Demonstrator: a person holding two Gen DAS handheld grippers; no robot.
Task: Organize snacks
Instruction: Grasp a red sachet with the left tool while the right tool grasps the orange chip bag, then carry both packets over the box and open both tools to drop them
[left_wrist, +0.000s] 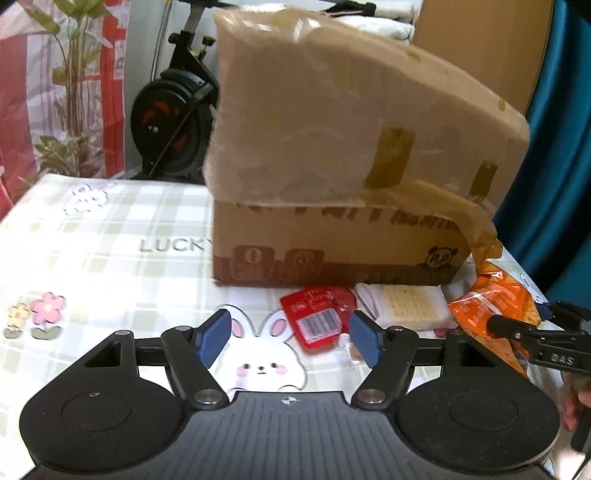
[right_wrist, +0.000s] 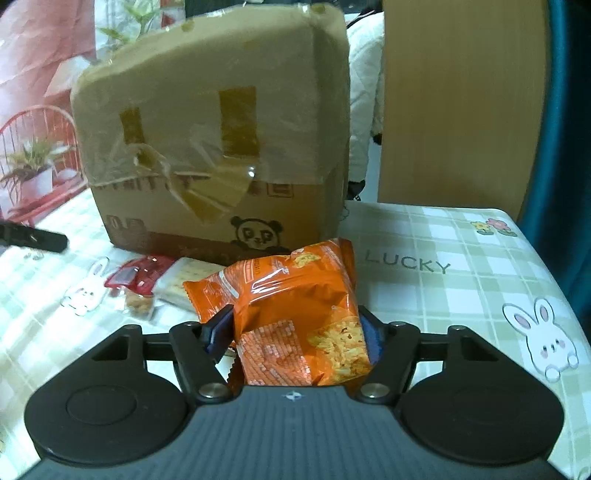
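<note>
While the cardboard box stands on the checked tablecloth with its taped flap raised, three snacks lie in a row just in front of it, none yet visibly packed. Right gripper: jaws clamped on the orange snack bag, pads pressing both its sides; whether the bag is already off the cloth cannot be told. Left gripper: jaws apart and empty, poised over the cloth near the red packet. Between the red packet and the orange bag lies the cracker pack, touching the bag. Judged progress: early, with one snack gripped and two untouched; the box interior is hidden from both views.
</note>
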